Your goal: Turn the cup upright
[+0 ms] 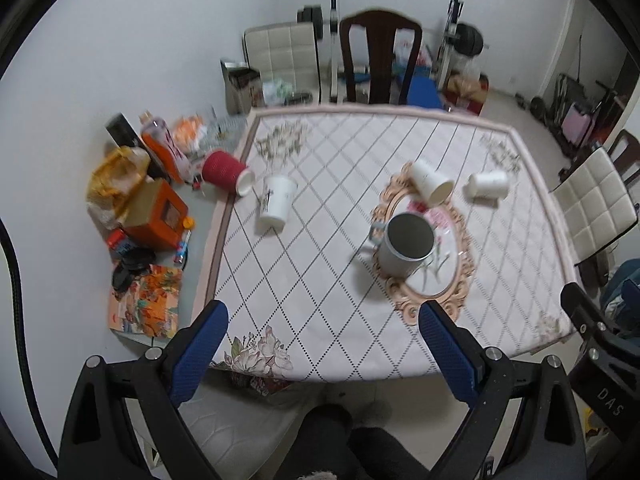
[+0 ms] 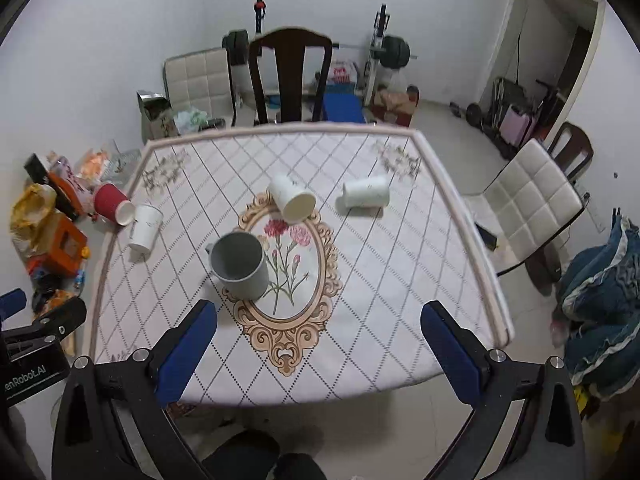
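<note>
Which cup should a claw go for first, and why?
Probably the right claw should reach toward the white paper cup lying on its side by the floral frame. Both claws are open and empty, hanging over the table's near edge, and the grey mug already stands upright.

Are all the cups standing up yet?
Only the grey mug stands up. Nothing is being held: the left gripper and the right gripper are open. Left: the red cup and three white paper cups, all tipped over.
</note>
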Action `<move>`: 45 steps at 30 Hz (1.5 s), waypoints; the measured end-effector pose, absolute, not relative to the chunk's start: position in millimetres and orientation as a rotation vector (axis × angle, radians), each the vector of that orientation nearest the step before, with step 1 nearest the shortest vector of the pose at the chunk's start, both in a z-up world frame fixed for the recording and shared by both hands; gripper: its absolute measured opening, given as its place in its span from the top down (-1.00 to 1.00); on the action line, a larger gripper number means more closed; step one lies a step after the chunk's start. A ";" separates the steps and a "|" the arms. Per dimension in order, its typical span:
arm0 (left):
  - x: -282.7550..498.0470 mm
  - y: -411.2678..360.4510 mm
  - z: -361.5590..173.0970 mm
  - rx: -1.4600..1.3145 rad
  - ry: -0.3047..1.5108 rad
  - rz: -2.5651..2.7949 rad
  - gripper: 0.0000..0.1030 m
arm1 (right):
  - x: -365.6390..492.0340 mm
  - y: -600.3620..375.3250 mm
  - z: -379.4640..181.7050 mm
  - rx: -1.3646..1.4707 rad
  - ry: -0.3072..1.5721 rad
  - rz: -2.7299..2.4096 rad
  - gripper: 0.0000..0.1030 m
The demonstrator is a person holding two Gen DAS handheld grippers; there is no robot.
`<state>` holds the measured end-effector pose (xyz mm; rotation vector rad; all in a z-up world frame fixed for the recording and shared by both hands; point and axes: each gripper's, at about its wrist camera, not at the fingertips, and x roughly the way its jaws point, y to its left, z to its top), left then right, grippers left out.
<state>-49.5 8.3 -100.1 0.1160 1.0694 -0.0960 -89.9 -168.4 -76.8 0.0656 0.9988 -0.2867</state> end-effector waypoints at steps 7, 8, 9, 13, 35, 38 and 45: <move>-83.8 7.4 -56.2 0.106 0.986 -0.086 -0.89 | -128.5 -170.3 -22.9 0.069 0.937 -0.260 -1.00; -87.7 7.2 -51.9 0.106 0.980 -0.089 -0.89 | -133.8 -170.2 -16.0 0.072 0.929 -0.255 -1.00; -90.4 6.8 -49.4 0.106 0.975 -0.090 -0.89 | -139.0 -170.3 -10.0 0.074 0.919 -0.252 -1.00; -104.2 7.9 -35.1 0.097 0.945 -0.085 -0.89 | -155.6 -169.4 10.0 0.069 0.889 -0.257 -1.00; -130.6 8.9 -20.4 0.089 0.906 -0.071 -0.89 | -180.3 -171.3 37.7 0.077 0.863 -0.249 -1.00; -131.4 8.1 -21.8 0.097 0.906 -0.064 -0.89 | -179.7 -172.3 38.3 0.073 0.863 -0.247 -1.00; -128.9 7.8 -24.7 0.096 0.917 -0.048 -0.89 | -171.6 -172.6 33.0 0.073 0.879 -0.227 -1.00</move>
